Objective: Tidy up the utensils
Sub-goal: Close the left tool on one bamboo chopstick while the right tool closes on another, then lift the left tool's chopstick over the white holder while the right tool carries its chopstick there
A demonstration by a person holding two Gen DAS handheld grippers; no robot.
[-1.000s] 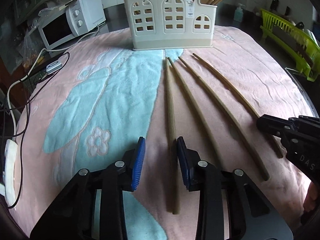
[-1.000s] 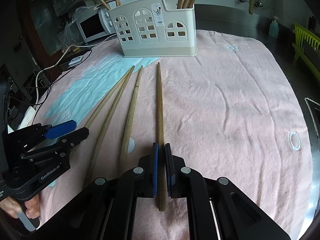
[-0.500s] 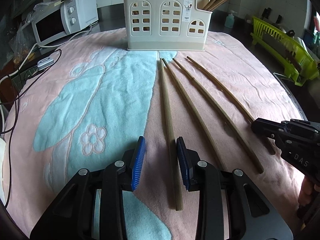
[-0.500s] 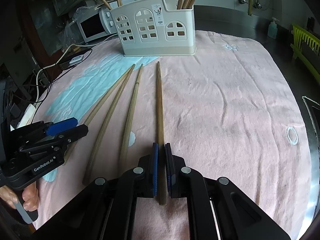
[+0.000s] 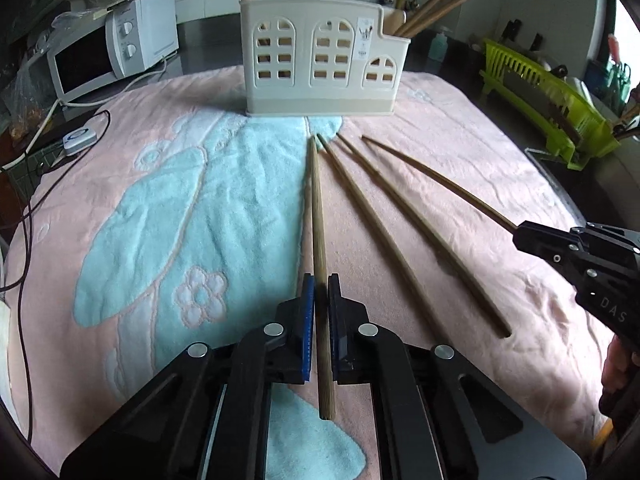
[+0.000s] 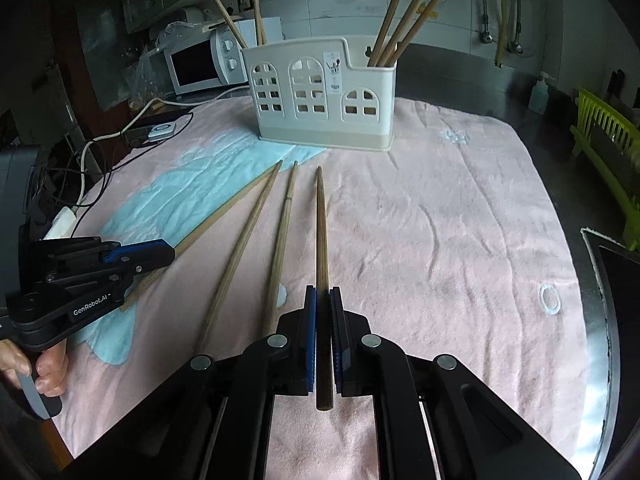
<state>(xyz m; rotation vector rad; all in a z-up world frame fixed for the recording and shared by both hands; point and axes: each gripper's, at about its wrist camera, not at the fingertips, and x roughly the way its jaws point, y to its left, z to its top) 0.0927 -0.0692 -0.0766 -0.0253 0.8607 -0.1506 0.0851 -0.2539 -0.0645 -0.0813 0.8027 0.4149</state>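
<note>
Pink towel covers the desk; left tool has just clenched one chopstick, right tool grips another chopstick.

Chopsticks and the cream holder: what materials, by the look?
Chopsticks: likely bamboo or wood; matte tan, fine lengthwise grain, seemingly unlacquered.
Holder: probably moulded plastic; smooth cream walls with a slight sheen, clean arched window cutouts.

A pink towel carries a pale blue leaf-and-flower pattern outlined in white. The chopsticks are tan wood. The utensil holder is cream with arched window cutouts. The microwave is white, the dish rack lime green.
</note>
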